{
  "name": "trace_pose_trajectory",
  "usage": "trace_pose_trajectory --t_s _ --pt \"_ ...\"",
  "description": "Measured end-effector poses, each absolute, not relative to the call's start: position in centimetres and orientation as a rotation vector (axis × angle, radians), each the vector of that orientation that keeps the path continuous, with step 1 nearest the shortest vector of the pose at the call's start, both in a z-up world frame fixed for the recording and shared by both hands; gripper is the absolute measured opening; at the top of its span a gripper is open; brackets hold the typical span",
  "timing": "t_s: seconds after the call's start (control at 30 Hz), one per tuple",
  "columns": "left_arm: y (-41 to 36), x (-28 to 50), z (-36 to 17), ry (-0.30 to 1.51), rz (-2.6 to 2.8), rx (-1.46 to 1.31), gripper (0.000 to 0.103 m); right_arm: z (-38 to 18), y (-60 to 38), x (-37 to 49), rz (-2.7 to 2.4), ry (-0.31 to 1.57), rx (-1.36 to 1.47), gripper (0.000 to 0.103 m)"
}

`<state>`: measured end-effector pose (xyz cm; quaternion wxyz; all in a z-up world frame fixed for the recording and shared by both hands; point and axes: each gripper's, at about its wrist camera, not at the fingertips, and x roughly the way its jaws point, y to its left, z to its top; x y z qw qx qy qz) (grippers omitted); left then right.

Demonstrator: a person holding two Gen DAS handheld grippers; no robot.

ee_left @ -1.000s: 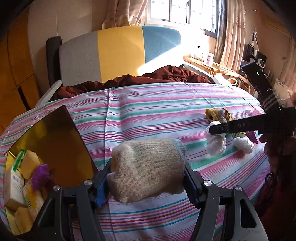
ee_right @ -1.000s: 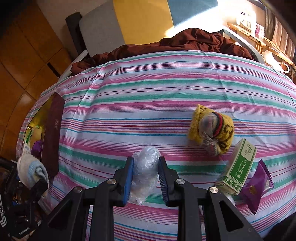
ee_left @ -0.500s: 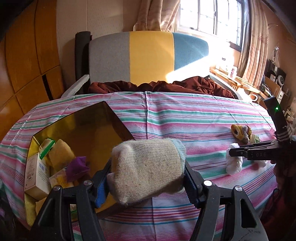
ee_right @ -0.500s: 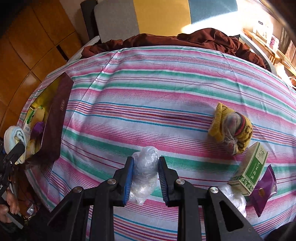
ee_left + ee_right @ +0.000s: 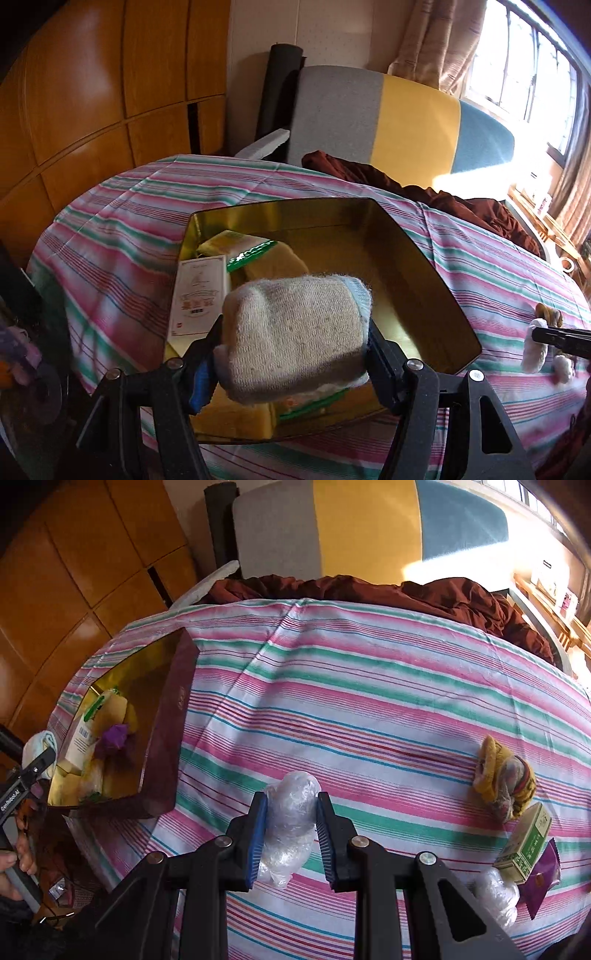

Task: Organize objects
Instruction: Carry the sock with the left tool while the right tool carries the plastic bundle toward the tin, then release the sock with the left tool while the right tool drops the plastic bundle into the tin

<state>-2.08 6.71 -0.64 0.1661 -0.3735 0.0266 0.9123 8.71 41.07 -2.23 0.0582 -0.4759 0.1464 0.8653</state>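
Gold-lined box (image 5: 424, 266) had swung from left of the fingers to directly beyond and beneath them. Left gripper (image 5: 293, 354) stayed clenched on the rolled cream sock (image 5: 295, 332), now poised over the box (drop likely next). Right gripper (image 5: 290, 834) kept pinching the clear plastic bundle (image 5: 291, 805) above the striped bedsheet (image 5: 369, 701), box far to its left.

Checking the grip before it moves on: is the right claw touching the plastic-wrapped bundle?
Touching. The right wrist view shows the right claw with both blue pads pressed against the plastic-wrapped bundle, no gap either side.
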Motion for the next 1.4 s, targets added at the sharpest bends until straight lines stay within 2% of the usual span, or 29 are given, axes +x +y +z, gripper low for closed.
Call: trace_pose_trajectory --t_s 0.27,0.83,1.0,1.07,1.13,1.17,1.2,1.27,1.4 --pt "6.3 -2.7 -1.3 0.13 2.663 -1.074 0.069 -0.4 36.6 5.0 2.738 0.445 -1.407 0.026" --pt "7.2 -4.7 -2.2 0.085 2.625 -1.116 0.072 1.0 29.8 -4.4 2.858 0.369 -1.496 0.026" --pt "7.1 -5.1 -2.2 0.071 2.632 -1.11 0.081 1.0 27.7 -8.0 2.877 0.35 -1.525 0.026" --pt "6.9 -5.1 -2.0 0.071 2.639 -1.095 0.087 1.0 26.9 -9.3 2.878 0.349 -1.53 0.028" --pt "6.8 -5.1 -1.9 0.068 2.645 -1.089 0.088 0.9 26.1 -10.3 2.892 0.368 -1.54 0.03" --pt "6.7 -5.1 -1.8 0.064 2.646 -1.089 0.088 0.9 25.9 -10.6 2.896 0.384 -1.544 0.034" --pt "6.5 -5.1 -1.8 0.059 2.646 -1.088 0.088 0.9 25.7 -10.9 2.894 0.399 -1.551 0.043" --pt "6.3 -5.1 -1.8 0.053 2.648 -1.091 0.088 1.0 25.2 -11.1 2.905 0.427 -1.548 0.049" --pt "5.8 -4.9 -1.7 0.036 2.656 -1.087 0.088 1.2 24.7 -10.5 2.912 0.428 -1.534 0.05"
